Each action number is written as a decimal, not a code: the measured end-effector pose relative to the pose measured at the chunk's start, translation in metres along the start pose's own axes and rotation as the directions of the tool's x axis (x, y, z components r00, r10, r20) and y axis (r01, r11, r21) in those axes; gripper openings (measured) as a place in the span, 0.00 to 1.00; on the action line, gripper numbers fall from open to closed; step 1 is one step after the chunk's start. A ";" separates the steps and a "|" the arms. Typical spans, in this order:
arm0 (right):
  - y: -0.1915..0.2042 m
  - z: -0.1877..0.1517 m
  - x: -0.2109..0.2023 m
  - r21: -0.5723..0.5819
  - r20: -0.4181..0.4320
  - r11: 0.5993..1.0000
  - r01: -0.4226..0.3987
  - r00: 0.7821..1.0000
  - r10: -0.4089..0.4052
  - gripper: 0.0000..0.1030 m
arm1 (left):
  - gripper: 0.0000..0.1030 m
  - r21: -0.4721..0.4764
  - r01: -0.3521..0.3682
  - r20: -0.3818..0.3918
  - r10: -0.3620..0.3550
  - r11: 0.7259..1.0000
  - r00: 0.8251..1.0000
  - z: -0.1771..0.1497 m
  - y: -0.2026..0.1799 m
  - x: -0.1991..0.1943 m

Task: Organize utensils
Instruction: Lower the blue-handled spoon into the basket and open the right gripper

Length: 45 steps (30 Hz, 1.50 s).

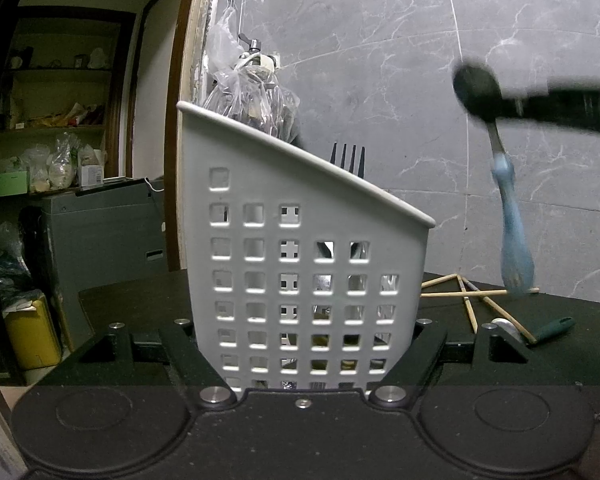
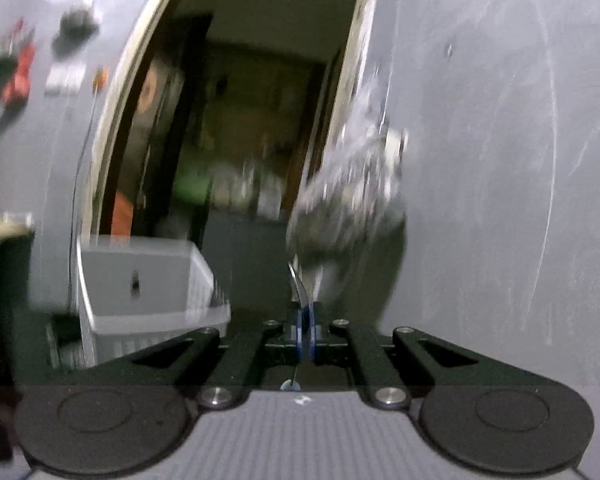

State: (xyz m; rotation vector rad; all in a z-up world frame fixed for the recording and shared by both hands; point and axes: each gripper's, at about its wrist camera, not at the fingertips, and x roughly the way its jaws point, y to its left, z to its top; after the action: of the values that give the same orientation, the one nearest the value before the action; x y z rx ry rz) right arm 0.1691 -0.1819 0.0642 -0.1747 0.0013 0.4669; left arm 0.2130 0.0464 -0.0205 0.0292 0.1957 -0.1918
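A white perforated utensil caddy [image 1: 300, 248] stands on the dark counter, and my left gripper [image 1: 304, 344] is shut on its base from both sides. A black fork [image 1: 348, 158] sticks up from inside it. My right gripper [image 1: 540, 100] is at the upper right of the left wrist view, shut on a blue-handled utensil [image 1: 514, 236] that hangs handle-down, blurred. In the right wrist view the right gripper [image 2: 306, 332] pinches the blue utensil [image 2: 305, 320], and the caddy [image 2: 148, 284] shows blurred at lower left.
Several wooden chopsticks [image 1: 468, 292] and a green-handled utensil [image 1: 552, 328] lie on the counter [image 1: 560, 360] to the right of the caddy. A grey marble wall [image 1: 420, 80] is behind. A plastic bag [image 1: 244, 88] hangs behind the caddy. A doorway opens at left.
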 end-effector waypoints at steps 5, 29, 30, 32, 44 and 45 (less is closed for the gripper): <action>0.002 0.022 -0.002 0.062 0.193 0.998 -0.030 0.981 0.017 0.04 | 0.74 0.000 0.000 0.000 0.000 1.000 1.000 0.000 0.000 0.000; 0.026 0.022 0.060 0.221 0.293 0.952 -0.212 0.945 0.142 0.04 | 0.74 -0.003 0.001 0.001 -0.001 1.000 1.000 0.000 0.000 0.001; 0.027 0.020 0.062 0.221 0.282 0.952 -0.212 0.948 0.146 0.04 | 0.74 -0.003 0.002 0.001 -0.002 1.000 1.000 0.000 0.000 0.001; 0.031 0.014 0.064 0.214 0.258 0.954 -0.211 0.954 0.153 0.04 | 0.74 -0.003 0.001 0.001 -0.001 1.000 1.000 0.000 0.000 0.001; 0.039 -0.011 0.076 0.235 0.113 0.948 -0.216 0.975 0.193 0.04 | 0.74 -0.002 0.001 0.001 -0.001 1.000 1.000 0.000 0.000 0.001; 0.039 -0.013 0.076 0.239 0.102 0.947 -0.216 0.975 0.197 0.04 | 0.74 -0.003 0.001 0.001 -0.001 1.000 1.000 0.000 0.000 0.001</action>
State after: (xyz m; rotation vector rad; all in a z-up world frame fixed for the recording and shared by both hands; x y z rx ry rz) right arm 0.2204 -0.1154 0.0418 0.0916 0.0028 0.6780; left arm 0.2136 0.0458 -0.0206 0.0263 0.1948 -0.1930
